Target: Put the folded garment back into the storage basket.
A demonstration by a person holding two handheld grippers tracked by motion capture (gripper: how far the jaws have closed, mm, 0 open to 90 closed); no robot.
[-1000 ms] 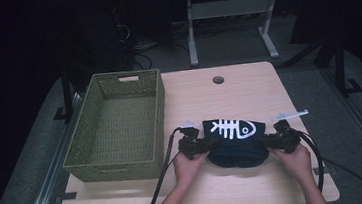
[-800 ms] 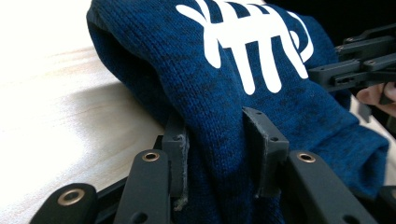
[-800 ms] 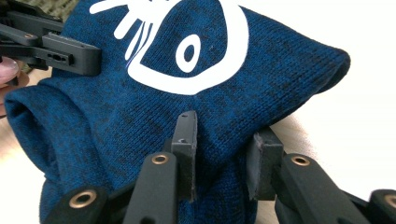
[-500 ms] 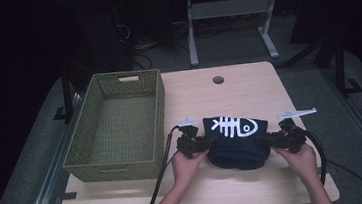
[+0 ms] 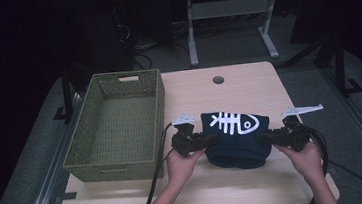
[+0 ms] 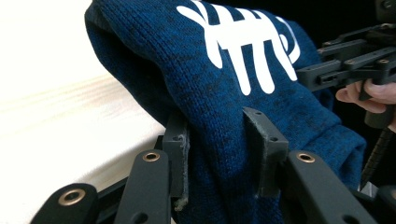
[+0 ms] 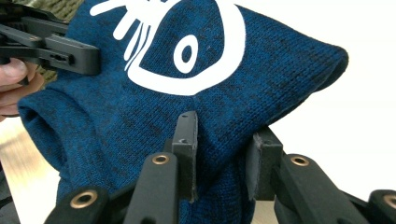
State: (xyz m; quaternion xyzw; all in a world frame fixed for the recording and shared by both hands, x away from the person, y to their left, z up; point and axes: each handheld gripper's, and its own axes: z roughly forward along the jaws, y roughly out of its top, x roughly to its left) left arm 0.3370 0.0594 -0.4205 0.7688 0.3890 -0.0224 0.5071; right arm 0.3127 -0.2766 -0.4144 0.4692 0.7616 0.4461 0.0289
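A folded navy knit sweater (image 5: 237, 139) with a white fish-skeleton print sits in the lower centre of the high view, right of the green woven basket (image 5: 116, 126) on the wooden table (image 5: 247, 83). The left gripper (image 5: 212, 140) is clamped on its left edge and the right gripper (image 5: 267, 137) on its right edge, fabric bunched between each pair of jaws. The sweater seems lifted slightly, its lower fold sagging.
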